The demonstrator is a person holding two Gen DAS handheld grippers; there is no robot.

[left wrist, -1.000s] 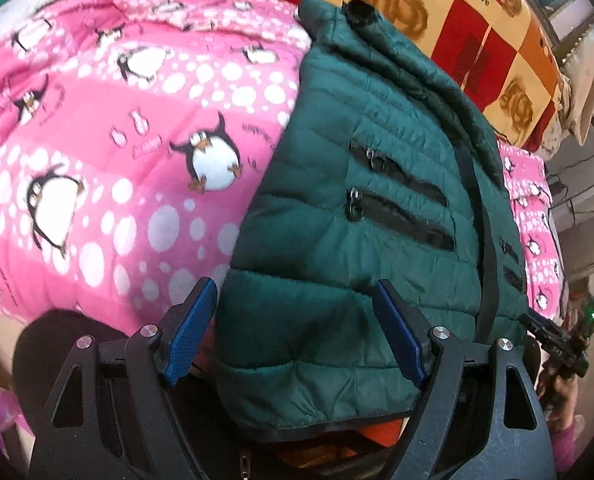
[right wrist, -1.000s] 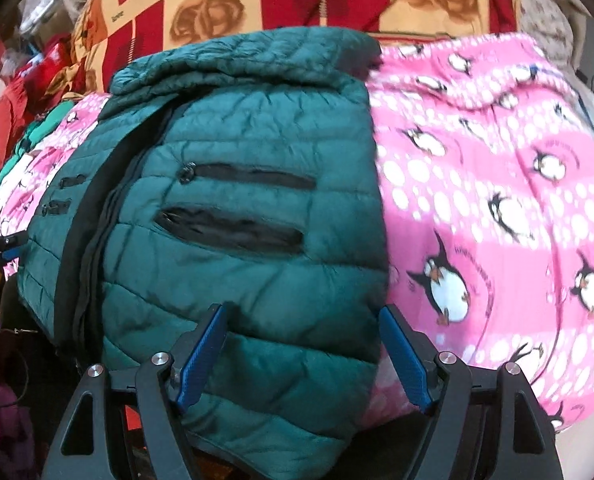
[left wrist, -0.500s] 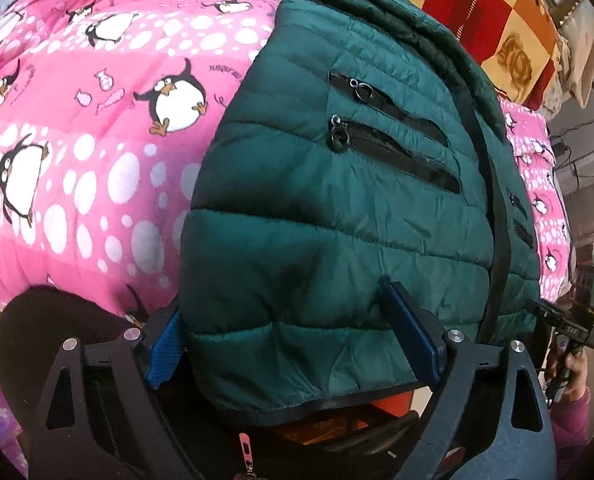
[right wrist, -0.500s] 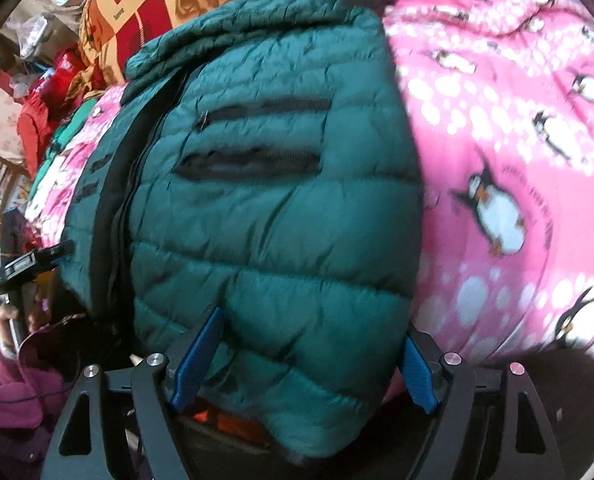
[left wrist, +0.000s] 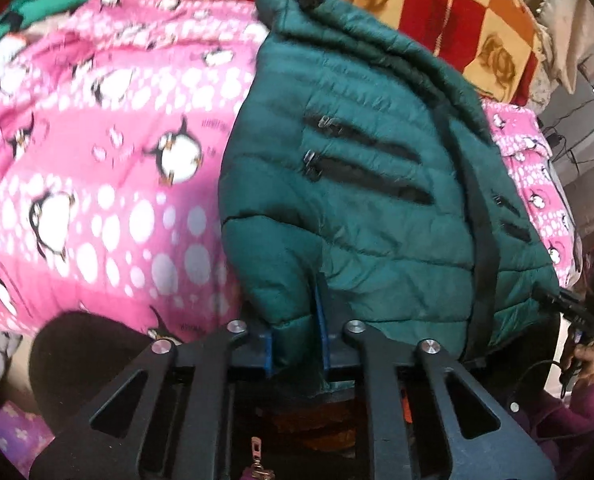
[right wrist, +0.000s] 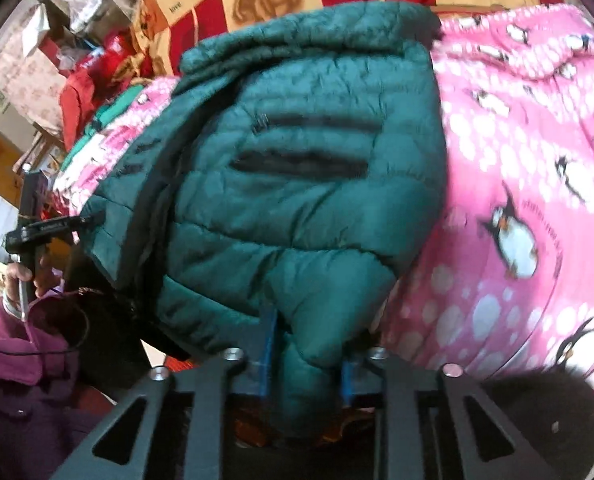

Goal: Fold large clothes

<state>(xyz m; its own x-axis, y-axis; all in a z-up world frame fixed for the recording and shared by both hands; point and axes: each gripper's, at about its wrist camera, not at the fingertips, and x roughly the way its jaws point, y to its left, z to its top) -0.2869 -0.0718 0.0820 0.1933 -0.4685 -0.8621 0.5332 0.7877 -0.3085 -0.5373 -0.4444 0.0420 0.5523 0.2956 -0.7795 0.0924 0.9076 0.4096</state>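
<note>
Both grippers, L & R, just closed, pinching puffer jacket hem; jacket's length runs straight ahead toward collar.

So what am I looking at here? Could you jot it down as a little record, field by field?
garment: dark green puffer jacket, lying front up, zip pockets showing
surface: pink penguin-print blanket
behind: red and cream rose-patterned blanket
left gripper: jaws have just closed, pinching the jacket's near hem
right gripper: jaws have just closed, pinching the hem at the other near corner
person: purple sleeve at the edge of the right view
fold: not yet made; jacket lies spread out
</note>
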